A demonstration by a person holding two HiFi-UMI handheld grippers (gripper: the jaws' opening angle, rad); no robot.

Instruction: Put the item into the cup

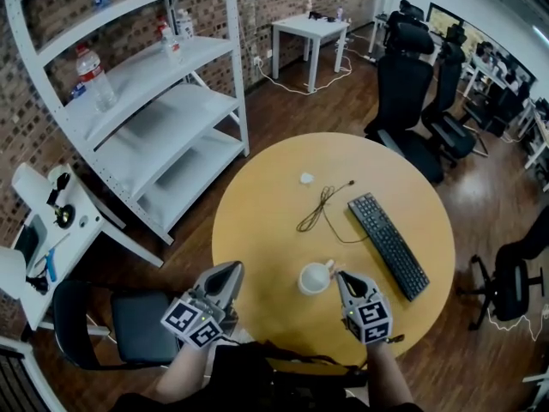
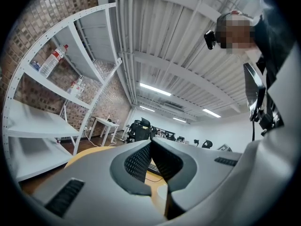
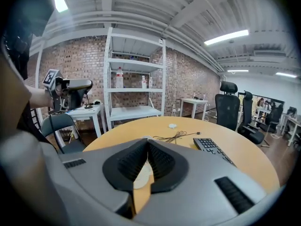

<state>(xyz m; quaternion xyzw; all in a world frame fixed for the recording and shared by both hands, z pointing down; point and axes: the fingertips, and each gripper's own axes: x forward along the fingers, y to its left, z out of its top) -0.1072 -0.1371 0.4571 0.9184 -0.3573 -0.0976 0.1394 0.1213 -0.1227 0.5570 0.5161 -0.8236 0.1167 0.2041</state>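
A white cup (image 1: 314,278) stands upright on the round wooden table (image 1: 257,221), near its front edge. A small white item (image 1: 306,178) lies farther back on the table, well apart from both grippers. My right gripper (image 1: 338,275) sits just right of the cup's handle, its jaws shut with nothing between them. My left gripper (image 1: 230,270) hovers at the table's front-left edge, also shut and empty. In the right gripper view the shut jaws (image 3: 148,144) point across the table toward the item (image 3: 172,125); the cup (image 3: 141,174) shows pale under them.
A black cable (image 1: 321,207) lies tangled between the item and the cup. A black keyboard (image 1: 388,244) lies diagonally at the right. White shelves (image 1: 146,101) with bottles stand to the left, office chairs (image 1: 403,84) behind the table, and a dark chair (image 1: 141,326) at the front left.
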